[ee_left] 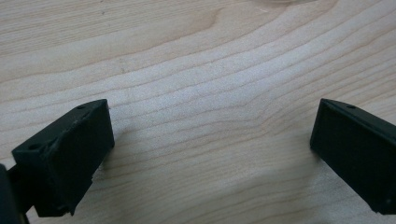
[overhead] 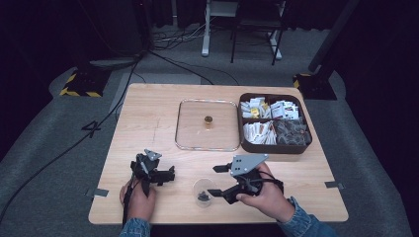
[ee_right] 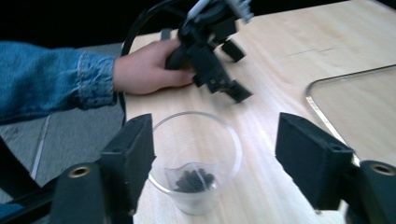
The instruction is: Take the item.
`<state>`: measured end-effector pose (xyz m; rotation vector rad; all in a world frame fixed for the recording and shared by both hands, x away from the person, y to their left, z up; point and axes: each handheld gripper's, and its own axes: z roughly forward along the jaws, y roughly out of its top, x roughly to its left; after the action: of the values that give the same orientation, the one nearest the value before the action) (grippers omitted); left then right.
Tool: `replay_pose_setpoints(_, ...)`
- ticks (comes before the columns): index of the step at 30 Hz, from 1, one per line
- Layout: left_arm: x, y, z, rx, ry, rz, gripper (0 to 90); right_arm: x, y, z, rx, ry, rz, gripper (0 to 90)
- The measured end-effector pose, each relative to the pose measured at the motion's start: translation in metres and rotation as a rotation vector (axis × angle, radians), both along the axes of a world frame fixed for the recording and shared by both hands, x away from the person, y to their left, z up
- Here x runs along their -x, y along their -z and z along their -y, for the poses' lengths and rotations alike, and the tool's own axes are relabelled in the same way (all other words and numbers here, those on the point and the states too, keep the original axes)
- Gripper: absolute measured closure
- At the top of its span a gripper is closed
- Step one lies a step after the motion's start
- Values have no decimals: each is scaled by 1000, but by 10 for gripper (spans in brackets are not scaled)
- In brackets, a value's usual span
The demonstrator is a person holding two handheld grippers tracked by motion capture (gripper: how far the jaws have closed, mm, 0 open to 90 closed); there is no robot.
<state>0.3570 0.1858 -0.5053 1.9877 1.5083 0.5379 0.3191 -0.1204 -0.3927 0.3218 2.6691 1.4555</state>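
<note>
So the wooden worktop (overhead: 148, 118) has a clear plastic cup (overhead: 203, 191) sitting near the front edge, right between the two hands. There's a little clump of dark stuff in the bottom of it (ee_right: 192, 180), can't tell what exactly, looks like dark bits inside a crumpled clear wrapper.

The right gripper (overhead: 217, 180) is held flat and pointed toward the cup, jaws spread wide with nothing in them. In the right gripper view the cup sits between the two black jaws, closer to the left one, and neither jaw is touching it as far as I can make out.

The left gripper (overhead: 170, 174) is off to the left of the cup, resting low over the worktop in the person's left hand (overhead: 138, 197). Its own view is just bare wood grain between two jaws set well apart, so it's wide open and empty too.

Further back in the middle of the worktop there's a clear glass lid (overhead: 207, 125) lying flat with a small gold knob (overhead: 208, 119) in its center. Just right of it, touching or nearly so, is a dark brown compartment box (overhead: 274, 147) packed with sachets, white and yellow packets in the back sections, dark ones in the front right.

Both sleeves are denim (overhead: 306, 224).
</note>
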Motion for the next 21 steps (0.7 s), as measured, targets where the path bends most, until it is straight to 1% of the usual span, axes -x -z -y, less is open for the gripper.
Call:
replay_pose_setpoints(1, 0, 0, 0, 1, 2, -1, 0, -1, -4, 5, -9, 14, 1, 263)
replay_pose_setpoints(5, 0, 0, 0, 0, 2, 0, 0, -5, -15, 22, -29, 47, 14, 244)
replay_pose_setpoints(10, 0, 0, 0, 0, 2, 0, 0, -10, -23, 41, -47, 89, 24, 231)
replay_pose_setpoints(13, 0, 0, 0, 0, 3, -1, 0, -12, -26, 52, -40, 113, 31, 238)
replay_pose_setpoints(21, -1, 0, 0, 2, 5, 0, 0, -20, -26, 84, -32, 188, 10, 236)
